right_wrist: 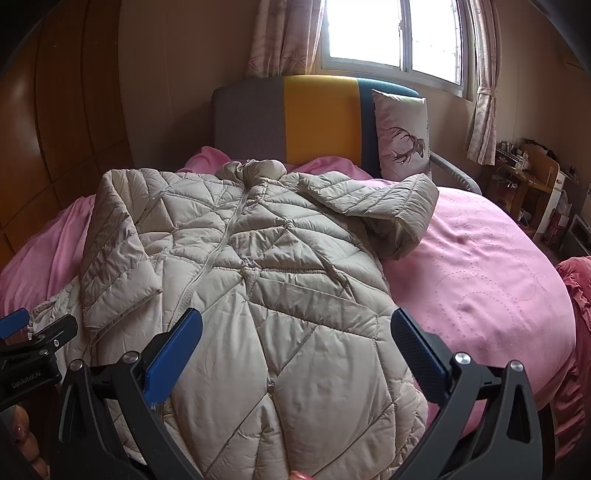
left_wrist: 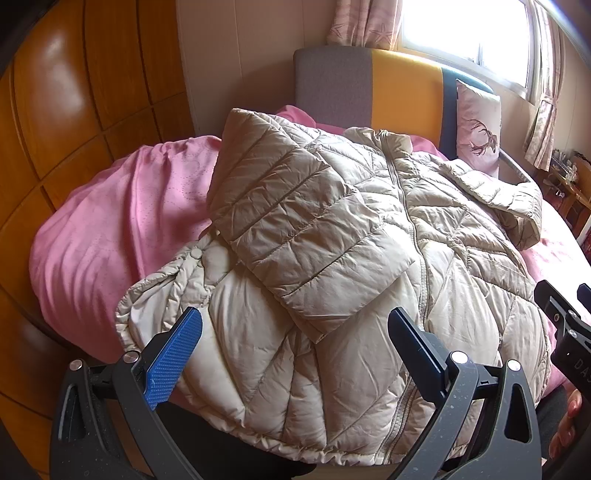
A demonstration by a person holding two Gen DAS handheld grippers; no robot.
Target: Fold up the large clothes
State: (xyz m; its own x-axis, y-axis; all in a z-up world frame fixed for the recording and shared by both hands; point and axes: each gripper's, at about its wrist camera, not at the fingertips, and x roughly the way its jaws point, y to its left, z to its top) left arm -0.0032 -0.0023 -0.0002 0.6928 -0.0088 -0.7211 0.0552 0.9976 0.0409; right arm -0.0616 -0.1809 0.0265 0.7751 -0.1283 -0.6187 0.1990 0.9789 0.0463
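Lying front-up on the pink bedspread (right_wrist: 480, 266), the beige quilted jacket (right_wrist: 280, 280) has its zipper (right_wrist: 218, 251) closed, collar toward the headboard (right_wrist: 295, 118), hem at the near bed edge. One sleeve (left_wrist: 295, 221) is folded across the chest, cuff ending near the zipper; seen from the right wrist it sits at the jacket's left side (right_wrist: 118, 251). Other sleeve (right_wrist: 388, 206) lies out to the right, bent, cuff curled under onto the bedspread. Left gripper (left_wrist: 295, 325) hovers over the hem area, jaws spread wide, nothing between them; blue pad (left_wrist: 173, 354) faces in on one finger. Right gripper (right_wrist: 295, 328) likewise wide apart and empty, above the lower front panel of the jacket. Each gripper's edge shows in the other's view: right one at the far right of the left wrist view, left one at the far left of the right wrist view. Deer-print pillow (right_wrist: 402, 133) stands upright against the headboard's right end. Window (right_wrist: 391, 33) with curtains (right_wrist: 280, 37) sits behind the headboard. Wooden wardrobe (left_wrist: 74, 110) is left of the bed, cluttered desk (right_wrist: 524, 173) right, well apart from the jacket.
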